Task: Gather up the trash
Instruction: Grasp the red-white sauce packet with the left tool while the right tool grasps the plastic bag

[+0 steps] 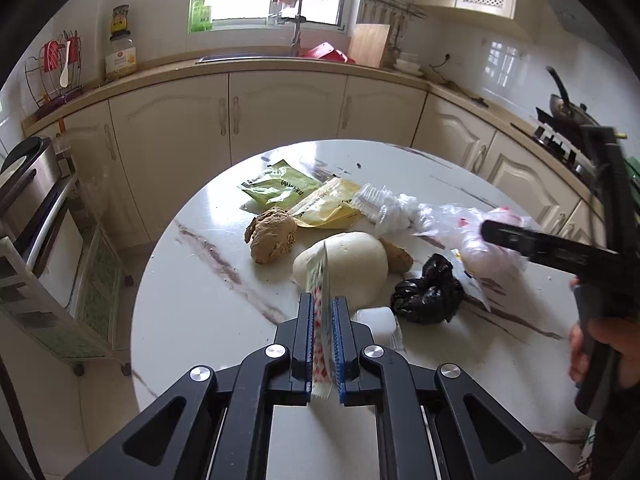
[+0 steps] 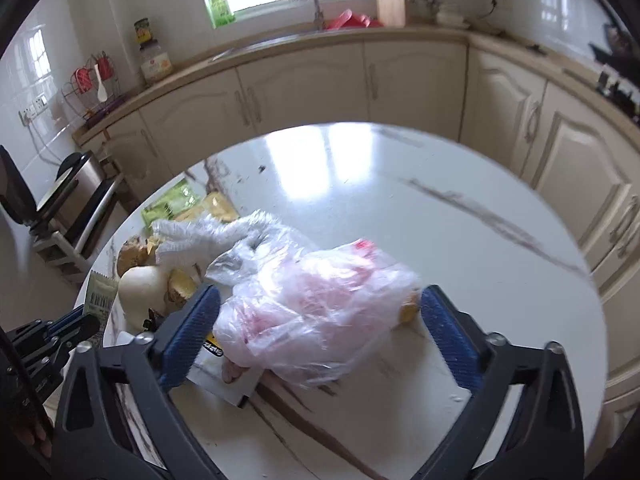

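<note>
Cream kitchen cabinets ring the round marble surface. Left claw is clenched on a thin printed wrapper standing on edge between its pads. Right claw is spread, its blue pads either side of a crumpled clear plastic bag without pressing it. At twelve o'clock of the left claw lies a white bun; at two o'clock, a black bag; at eleven, a brown lump.
</note>
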